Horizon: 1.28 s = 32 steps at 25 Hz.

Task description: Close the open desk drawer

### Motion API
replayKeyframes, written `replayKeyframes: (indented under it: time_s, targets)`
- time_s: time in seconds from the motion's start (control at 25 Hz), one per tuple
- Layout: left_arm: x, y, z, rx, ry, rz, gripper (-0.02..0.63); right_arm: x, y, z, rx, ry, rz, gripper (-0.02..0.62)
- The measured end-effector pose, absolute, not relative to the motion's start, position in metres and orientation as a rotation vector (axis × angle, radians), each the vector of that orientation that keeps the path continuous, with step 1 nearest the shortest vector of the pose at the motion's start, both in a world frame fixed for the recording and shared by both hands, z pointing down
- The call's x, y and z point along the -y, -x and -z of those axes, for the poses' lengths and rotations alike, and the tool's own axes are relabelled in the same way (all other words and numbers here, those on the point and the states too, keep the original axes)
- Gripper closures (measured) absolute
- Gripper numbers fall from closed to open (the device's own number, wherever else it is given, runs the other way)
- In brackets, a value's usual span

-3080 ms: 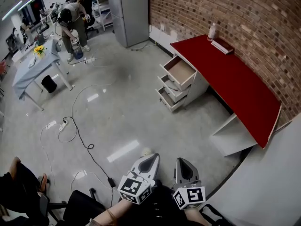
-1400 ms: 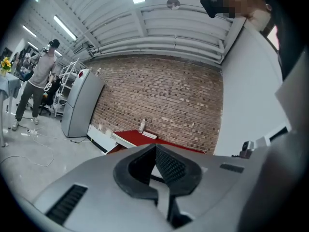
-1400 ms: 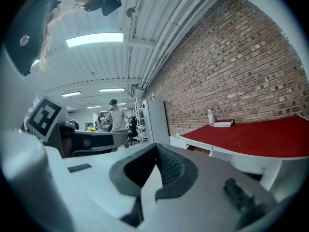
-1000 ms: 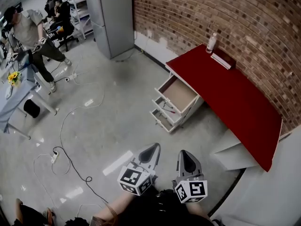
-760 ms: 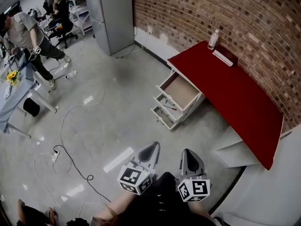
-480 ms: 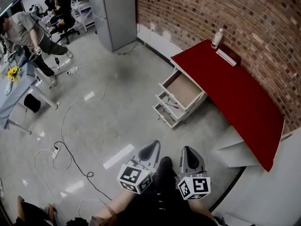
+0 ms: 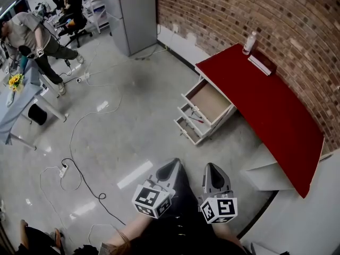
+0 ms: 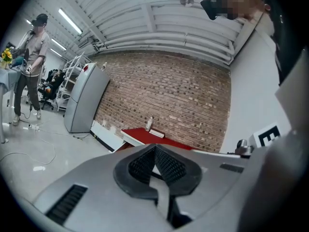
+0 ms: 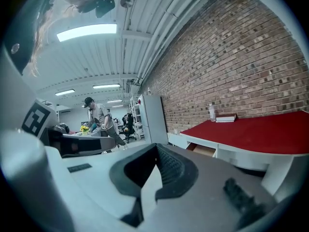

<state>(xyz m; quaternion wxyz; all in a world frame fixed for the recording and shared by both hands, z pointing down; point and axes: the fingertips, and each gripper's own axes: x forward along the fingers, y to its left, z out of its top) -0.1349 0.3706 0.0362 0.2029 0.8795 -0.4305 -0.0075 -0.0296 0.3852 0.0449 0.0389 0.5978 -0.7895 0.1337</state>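
A white desk with a red top (image 7: 265, 102) stands against the brick wall. Its top drawer (image 7: 210, 101) is pulled far out and looks empty; the two drawers below (image 7: 187, 122) stick out a little. Both grippers hang low in the head view, well short of the desk. My left gripper (image 7: 171, 165) is shut with nothing in it, its tips meeting in the left gripper view (image 8: 155, 148). My right gripper (image 7: 211, 169) is also shut and empty (image 9: 155, 146). The right gripper view shows the open drawer (image 9: 203, 150) under the red top (image 9: 251, 127).
A bottle (image 7: 248, 42) and a book (image 7: 262, 64) lie at the desk's far end. A white panel (image 7: 265, 174) leans under the desk. Cables (image 7: 79, 137) and a power strip (image 7: 62, 170) lie on the floor. A grey cabinet (image 7: 137, 15) and a person (image 7: 32, 33) are far back.
The view has shifted a little, so the desk sits slightly higher and further right. Both grippers stay shut and low. The person at the back has moved left toward the table.
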Motion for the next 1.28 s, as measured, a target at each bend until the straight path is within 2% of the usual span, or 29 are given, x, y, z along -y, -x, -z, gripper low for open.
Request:
replayKeyframes:
  time_s: [0.52, 1.28]
  targets:
    - [-0.279, 0.115, -0.050, 1.183, -2.461, -0.010, 0.601, -0.301, 0.017, -0.057, 2.413, -1.817, -0.397, 0.591]
    - [-0.132, 0.059, -0.064, 1.053, -2.472, -0.091, 0.600, -0.162, -0.042, -0.072, 2.310, -1.926, -0.498, 0.591]
